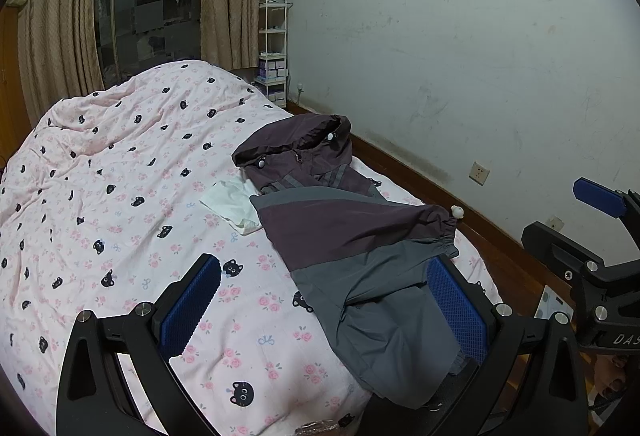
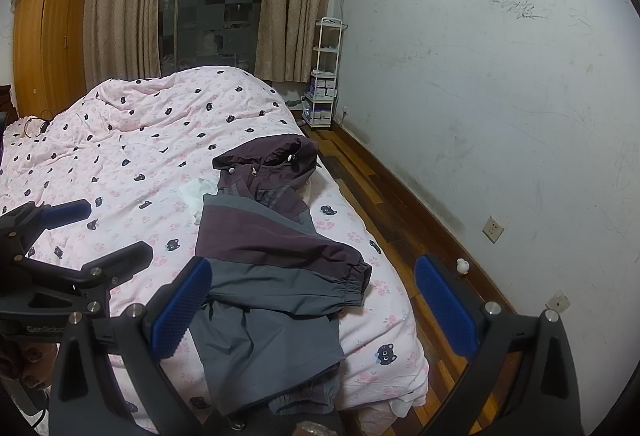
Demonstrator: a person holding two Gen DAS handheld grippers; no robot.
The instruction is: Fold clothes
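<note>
1. Two blue-padded fingers of the left gripper are seen closest in the left wrist view, spread as wide as they go, with nothing clamped between them.
2. That gripper is angled downward over the near end of the bed, its right pad lying at the jacket's grey hem without a grip being shown.
3. In the right wrist view, the right gripper is likewise held fully open and empty, tilted down above the bed's near right corner.
4. Its left pad is seen over the jacket's left edge, while its right pad hangs past the bed edge, above the wooden floor.
5. Each gripper is visible from the other's camera, so the two are held side by side, apart, at the foot of the bed.
6. A little of a hand is glimpsed under the left gripper at the lower left of the right wrist view.
7. A purple and grey hooded jacket is laid lengthwise along the right side of the bed, hood away from the cameras, one sleeve folded across its front.
8. A white cloth is lying just left of the jacket, partly tucked under it.
9. A pink cat-print duvet is spread over the bed.
</note>
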